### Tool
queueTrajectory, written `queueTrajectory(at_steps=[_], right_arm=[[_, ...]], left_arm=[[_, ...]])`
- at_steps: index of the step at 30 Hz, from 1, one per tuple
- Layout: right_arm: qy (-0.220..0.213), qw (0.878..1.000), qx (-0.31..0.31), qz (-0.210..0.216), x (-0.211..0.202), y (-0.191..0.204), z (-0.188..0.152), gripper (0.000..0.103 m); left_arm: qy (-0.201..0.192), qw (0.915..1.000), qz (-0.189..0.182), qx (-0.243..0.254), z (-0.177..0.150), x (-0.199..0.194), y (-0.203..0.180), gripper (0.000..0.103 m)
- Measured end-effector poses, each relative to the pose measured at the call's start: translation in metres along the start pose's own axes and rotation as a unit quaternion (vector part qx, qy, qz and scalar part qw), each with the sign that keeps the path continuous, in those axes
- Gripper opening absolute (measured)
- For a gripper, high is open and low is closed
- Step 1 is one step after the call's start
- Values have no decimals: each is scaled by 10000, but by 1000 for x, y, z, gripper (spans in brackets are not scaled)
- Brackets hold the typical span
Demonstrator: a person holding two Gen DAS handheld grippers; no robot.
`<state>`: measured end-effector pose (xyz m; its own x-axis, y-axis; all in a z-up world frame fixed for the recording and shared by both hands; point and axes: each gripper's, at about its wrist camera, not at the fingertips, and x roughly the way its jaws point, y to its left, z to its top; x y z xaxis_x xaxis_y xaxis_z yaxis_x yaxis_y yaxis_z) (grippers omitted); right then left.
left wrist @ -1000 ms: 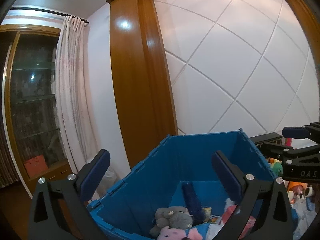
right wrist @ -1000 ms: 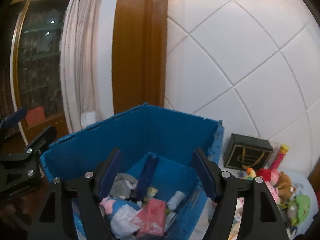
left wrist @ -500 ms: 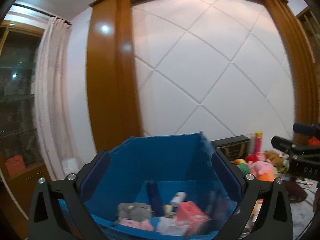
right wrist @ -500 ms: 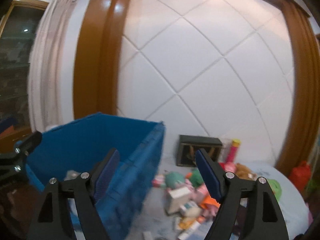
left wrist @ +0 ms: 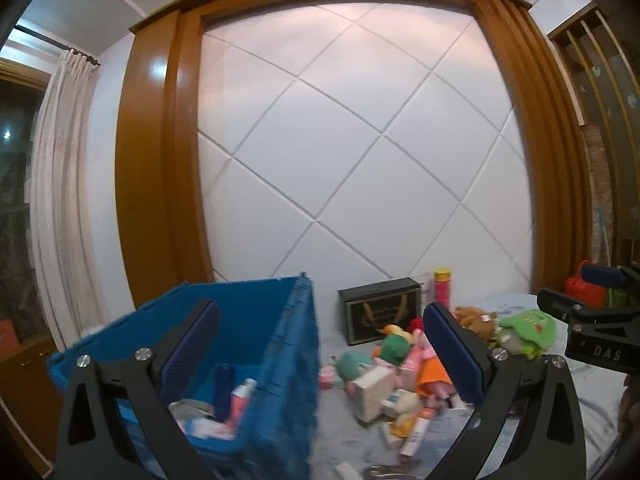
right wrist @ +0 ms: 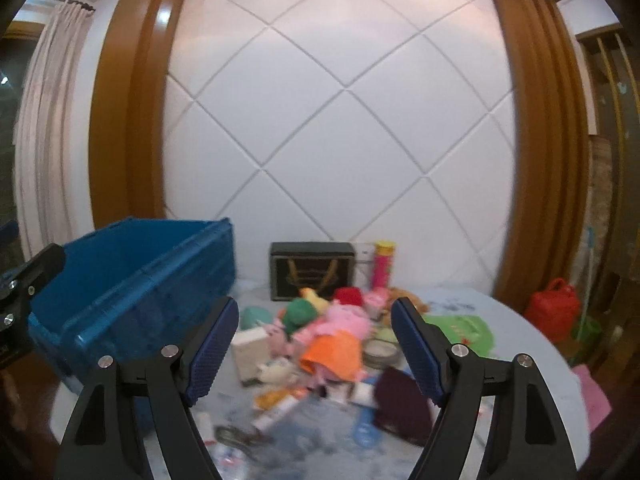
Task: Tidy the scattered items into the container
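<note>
Left wrist view: the left gripper (left wrist: 320, 350) is held with jaws wide apart and empty. The blue container (left wrist: 276, 312) stands at lower left, its long axis running away from the camera, a few items inside. Scattered toys (left wrist: 404, 364) lie just right of it.

Right wrist view: the right gripper (right wrist: 316, 346) has jaws spread, empty, above the toy pile (right wrist: 332, 340). The container (right wrist: 132, 276) stands left, beside the pile.
</note>
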<state>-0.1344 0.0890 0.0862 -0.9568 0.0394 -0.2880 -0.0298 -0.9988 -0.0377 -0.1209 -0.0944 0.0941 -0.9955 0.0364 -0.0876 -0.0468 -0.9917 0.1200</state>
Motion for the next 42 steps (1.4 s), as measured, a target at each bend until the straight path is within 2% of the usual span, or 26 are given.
queueTrajectory(at_steps=[6, 11, 24, 28, 34, 42], right_arm=[[45, 10000, -26, -32, -14, -48, -16, 79], [127, 9999, 20, -96, -22, -67, -32, 79], [152, 9984, 279, -462, -50, -62, -46, 80], [97, 9987, 339, -379, -56, -48, -50, 80], [61, 9994, 315, -135, -57, -33, -46, 80], [57, 9995, -51, 290, -65, -12, -41, 80]], left_arm=[[51, 10000, 38, -28, -11, -22, -41, 103], [68, 10000, 17, 22, -15, -35, -47, 103], [35, 9992, -352, 187, -15, -51, -27, 103], [78, 9993, -268, 232, -18, -56, -15, 103], [84, 9996, 71, 250, -15, -72, 4, 103], [126, 9977, 647, -124, -24, -104, 33, 103]])
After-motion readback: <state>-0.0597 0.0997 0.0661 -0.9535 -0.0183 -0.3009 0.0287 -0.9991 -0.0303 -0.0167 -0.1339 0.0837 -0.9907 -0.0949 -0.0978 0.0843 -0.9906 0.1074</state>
